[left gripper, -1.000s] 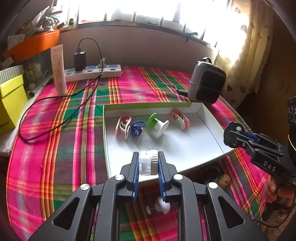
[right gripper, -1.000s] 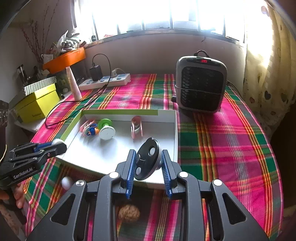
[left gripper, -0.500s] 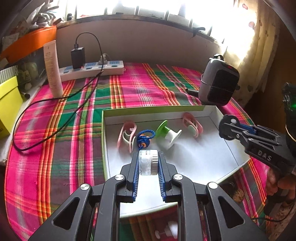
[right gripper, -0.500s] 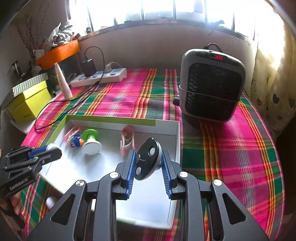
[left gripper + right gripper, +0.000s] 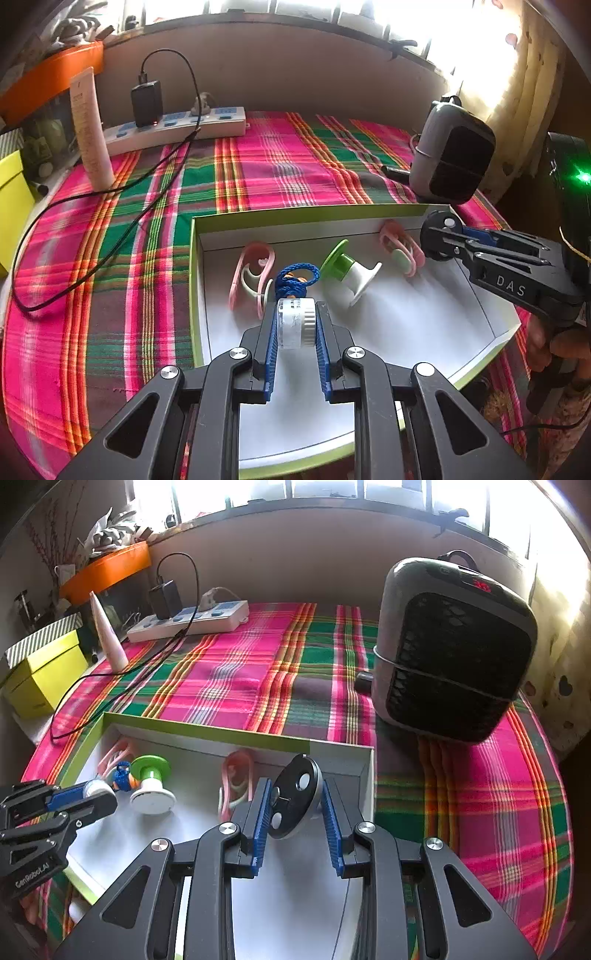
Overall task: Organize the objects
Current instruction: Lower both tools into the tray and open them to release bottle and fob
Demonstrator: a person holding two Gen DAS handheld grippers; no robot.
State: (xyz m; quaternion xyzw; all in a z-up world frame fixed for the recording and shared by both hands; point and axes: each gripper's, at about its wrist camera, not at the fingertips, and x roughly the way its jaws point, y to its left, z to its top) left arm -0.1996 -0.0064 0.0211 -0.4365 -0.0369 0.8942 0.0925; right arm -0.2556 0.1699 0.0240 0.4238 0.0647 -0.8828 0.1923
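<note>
Over the tray (image 5: 295,216), four items already inside; my left gripper (image 5: 295,325) clamps a small jar (image 5: 296,323), right gripper (image 5: 295,805) a black disc (image 5: 295,797), both unplaced.

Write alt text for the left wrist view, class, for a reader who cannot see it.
The left gripper holds a small clear and white cylinder over a white tray on a plaid tablecloth. In the tray lie two pink clips, a blue cord bundle and a green and white spool. The right gripper reaches in from the right.
</note>
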